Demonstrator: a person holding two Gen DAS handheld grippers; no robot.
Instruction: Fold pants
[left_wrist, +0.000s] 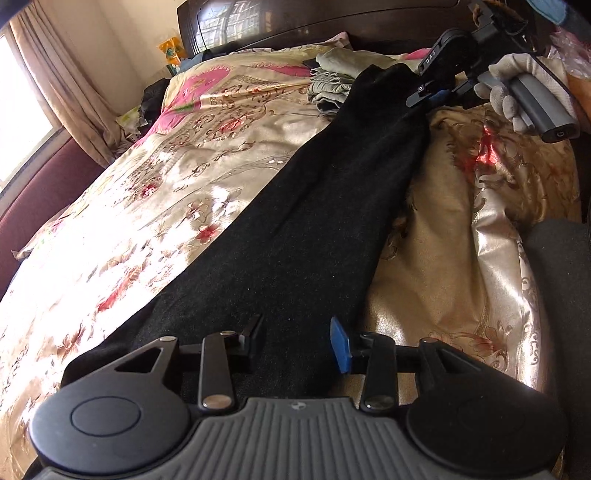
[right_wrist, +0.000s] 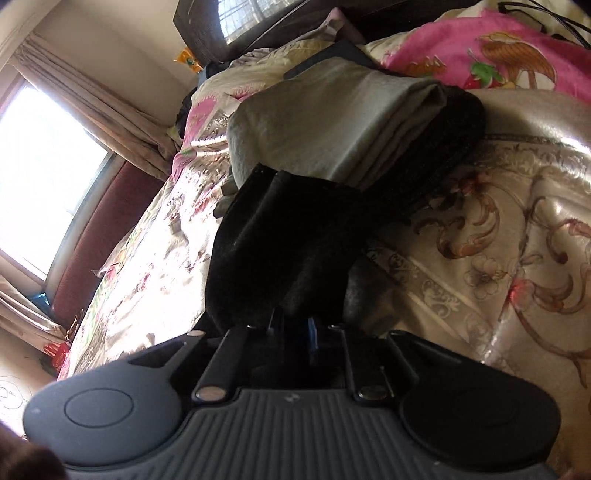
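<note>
Black pants (left_wrist: 314, 206) lie as one long strip across the bed, from under my left gripper to the far upper right. My left gripper (left_wrist: 297, 343) stands open low over their near end, dark cloth showing below the gap. My right gripper (left_wrist: 424, 98), held by a gloved hand (left_wrist: 506, 92), is at the far end's right edge. In the right wrist view the pants (right_wrist: 295, 236) bunch up right before my right gripper (right_wrist: 293, 326). Its fingers stand a narrow gap apart, and I see no pinch on the cloth.
A stack of folded grey-green clothes (left_wrist: 332, 77) (right_wrist: 325, 122) sits at the pants' far end. The floral bedspread (left_wrist: 166, 206) covers the bed. A dark headboard (left_wrist: 295, 22) runs behind; window and curtain (left_wrist: 55, 81) are at left. A pink quilt (right_wrist: 480, 48) lies at back right.
</note>
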